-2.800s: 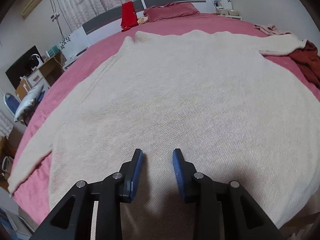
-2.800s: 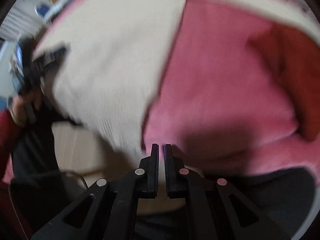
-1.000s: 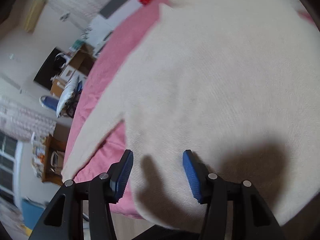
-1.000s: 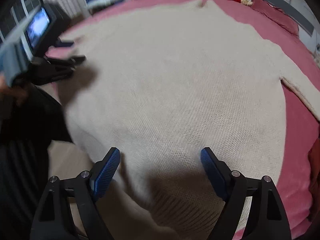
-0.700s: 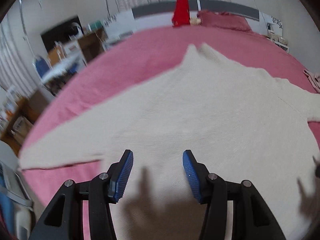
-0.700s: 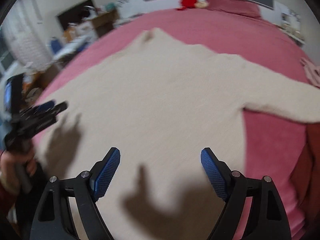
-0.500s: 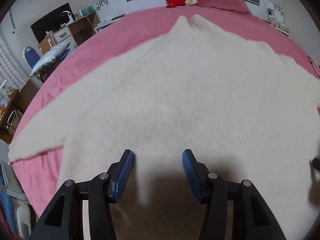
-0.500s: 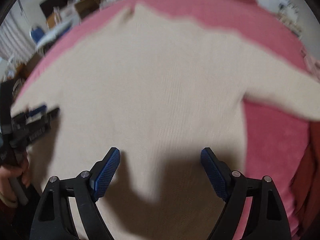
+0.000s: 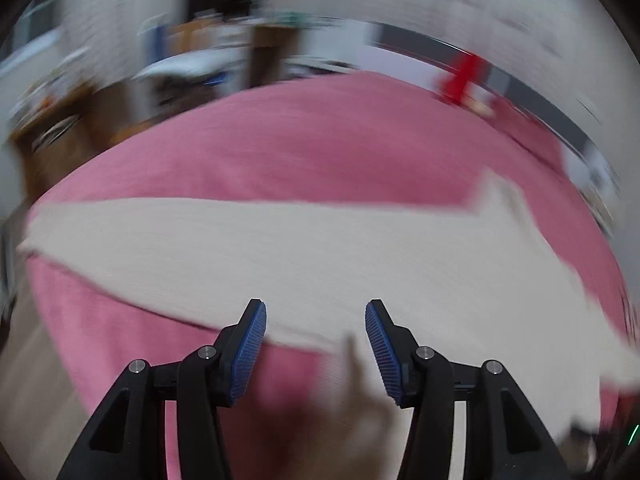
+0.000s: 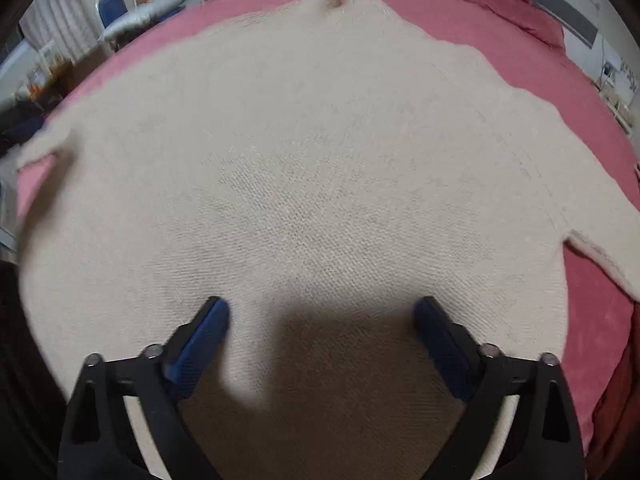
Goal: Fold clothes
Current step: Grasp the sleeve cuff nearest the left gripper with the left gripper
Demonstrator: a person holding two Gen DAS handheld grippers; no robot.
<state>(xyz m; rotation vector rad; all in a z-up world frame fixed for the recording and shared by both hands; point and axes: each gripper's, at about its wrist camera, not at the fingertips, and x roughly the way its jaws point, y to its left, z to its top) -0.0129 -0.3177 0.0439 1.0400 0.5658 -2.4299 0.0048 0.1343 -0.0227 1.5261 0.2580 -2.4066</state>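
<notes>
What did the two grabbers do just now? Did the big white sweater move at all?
The left gripper swung over toward the sweater's long left sleeve, so its view now looks along that sleeve and the pink bed. The right gripper, shut a few seconds ago, opened wide and now hovers over the sweater's lower part. Neither has grabbed anything. The sweater stayed spread flat on the bed, sleeves out.

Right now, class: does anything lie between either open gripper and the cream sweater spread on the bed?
Nothing visible does. The right gripper hangs open over the sweater; the left gripper is open at its sleeve. Only pink bedspread surrounds them.
</notes>
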